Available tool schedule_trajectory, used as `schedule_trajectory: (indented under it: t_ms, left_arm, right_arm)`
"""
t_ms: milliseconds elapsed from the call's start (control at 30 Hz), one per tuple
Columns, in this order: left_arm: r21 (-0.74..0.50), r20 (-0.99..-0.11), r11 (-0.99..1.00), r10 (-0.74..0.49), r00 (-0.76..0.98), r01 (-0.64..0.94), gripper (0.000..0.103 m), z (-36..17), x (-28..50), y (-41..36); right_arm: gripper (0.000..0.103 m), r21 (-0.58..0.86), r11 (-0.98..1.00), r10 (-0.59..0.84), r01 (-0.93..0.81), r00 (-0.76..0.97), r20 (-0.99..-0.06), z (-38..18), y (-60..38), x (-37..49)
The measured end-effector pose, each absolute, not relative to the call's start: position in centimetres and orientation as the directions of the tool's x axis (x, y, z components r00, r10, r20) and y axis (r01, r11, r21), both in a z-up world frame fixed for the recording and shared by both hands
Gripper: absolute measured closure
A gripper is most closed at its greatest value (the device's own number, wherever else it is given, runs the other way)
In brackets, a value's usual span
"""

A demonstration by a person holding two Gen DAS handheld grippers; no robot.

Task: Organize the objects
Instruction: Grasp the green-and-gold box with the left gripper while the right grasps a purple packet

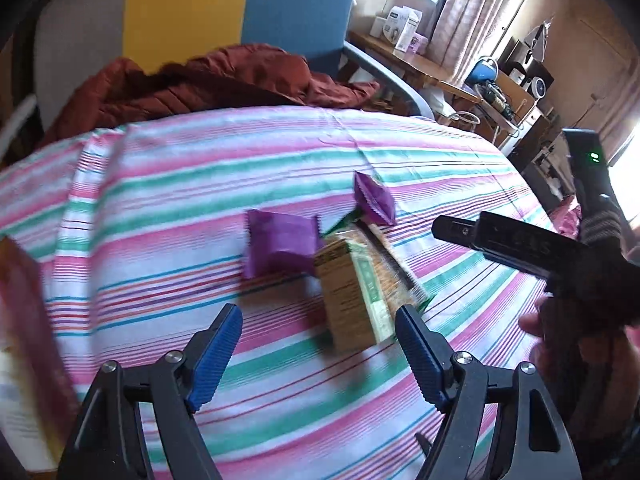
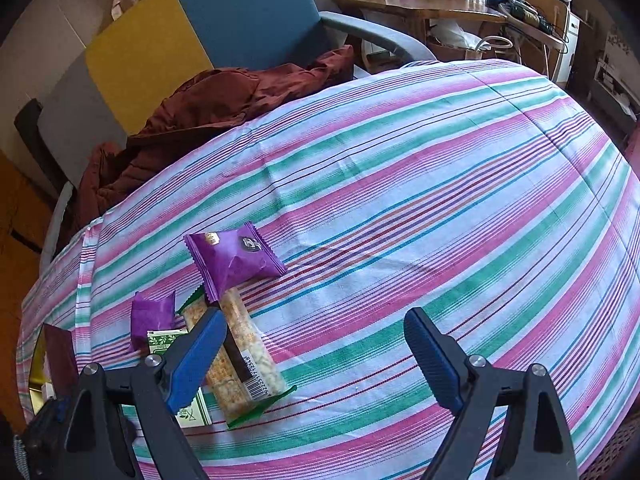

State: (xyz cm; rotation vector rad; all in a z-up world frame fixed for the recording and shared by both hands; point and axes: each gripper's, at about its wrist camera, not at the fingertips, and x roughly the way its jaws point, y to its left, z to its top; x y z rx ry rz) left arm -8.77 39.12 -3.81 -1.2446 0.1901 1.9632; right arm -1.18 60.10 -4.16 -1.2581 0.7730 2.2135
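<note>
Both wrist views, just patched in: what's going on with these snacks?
A person holds a gripper in each hand over a striped tablecloth. Both the left gripper and right gripper are open and hold nothing. A small pile lies ahead: two purple packets, one larger and one smaller, a clear cracker pack and a green-and-white box. The left gripper is lined up toward the box, though that view is blurred.

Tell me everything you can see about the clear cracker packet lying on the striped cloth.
The cracker packet is a long clear plastic sleeve showing pale square crackers, with green sealed ends, a dark strip and a barcode near its close end. It lies flat on the striped cloth, its far end tucked under a purple snack pouch, beside a green-and-white box. Neither gripper holds it.
</note>
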Motion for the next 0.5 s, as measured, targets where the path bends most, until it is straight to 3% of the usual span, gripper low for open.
schedule_trajectory:
  t_ms: [267, 367, 400, 433, 500]
  left_arm:
    - [-0.352, -0.818, -0.681, 0.557, -0.142, -0.642, 0.025, -6.6, -10.4, 41.9]
    - [-0.386, -0.817, -0.682, 0.565, -0.113, -0.622, 0.044, -7.7, -11.2, 42.4]
    - [-0.382, -0.813, -0.677, 0.570, -0.119, -0.629, 0.062, -7.6, -11.1, 42.3]
    - [-0.396, -0.813, -0.661, 0.575, -0.091, -0.637, 0.073, -7.7, -11.0, 42.4]
    - [-0.391, -0.812, -0.662, 0.575, -0.099, -0.640, 0.073, -7.5, -10.7, 41.9]
  right_arm:
    - [0.011, 0.267, -0.716, 0.100, -0.644, -0.474, -0.875, -4.4, 60.4, -1.2]
    - [0.011, 0.267, -0.716, 0.095, -0.645, -0.470, -0.877, -4.6, 60.4, -1.3]
    - [0.011, 0.268, -0.717, 0.094, -0.644, -0.470, -0.878, -4.6, 60.3, -1.2]
    - [0.011, 0.272, -0.717, 0.089, -0.642, -0.471, -0.878, -4.7, 60.3, -1.2]
    - [0.013, 0.294, -0.710, 0.070, -0.640, -0.480, -0.874, -4.8, 60.3, -1.2]
